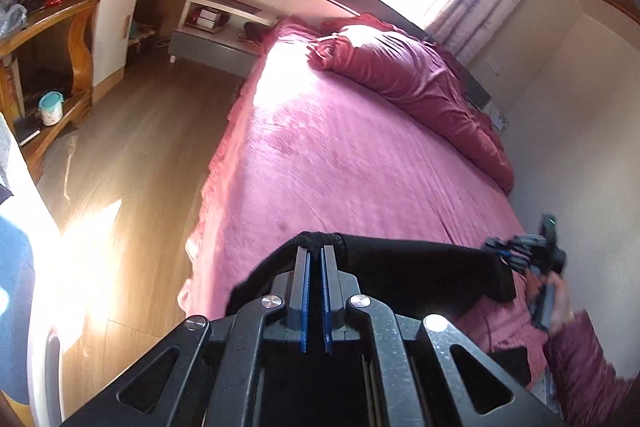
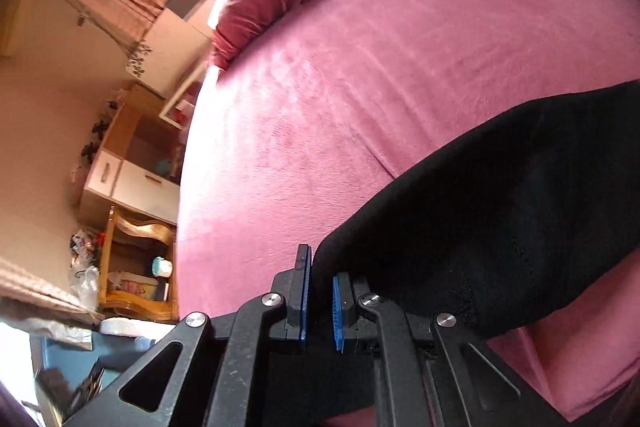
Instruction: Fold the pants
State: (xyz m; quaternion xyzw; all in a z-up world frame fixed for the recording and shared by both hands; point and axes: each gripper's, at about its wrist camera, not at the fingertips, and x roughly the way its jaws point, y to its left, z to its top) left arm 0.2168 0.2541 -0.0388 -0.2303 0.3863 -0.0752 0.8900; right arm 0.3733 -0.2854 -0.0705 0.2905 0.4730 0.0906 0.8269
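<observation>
The black pants [image 1: 420, 267] hang stretched above the pink bed [image 1: 340, 155]. My left gripper [image 1: 316, 251] is shut on one corner of the pants, with dark cloth bunched between its blue pads. In the left wrist view my right gripper [image 1: 516, 251] holds the other end of the cloth at the right, with a hand in a maroon sleeve behind it. In the right wrist view my right gripper [image 2: 322, 267] is shut on an edge of the pants [image 2: 500, 207], which spread out to the right over the bed [image 2: 360, 87].
A maroon quilt [image 1: 420, 83] lies bunched along the far side of the bed by the wall. A nightstand [image 1: 216, 31], a white cabinet [image 1: 116, 15] and a wooden shelf [image 1: 48, 67] stand across the wooden floor [image 1: 132, 155] on the left.
</observation>
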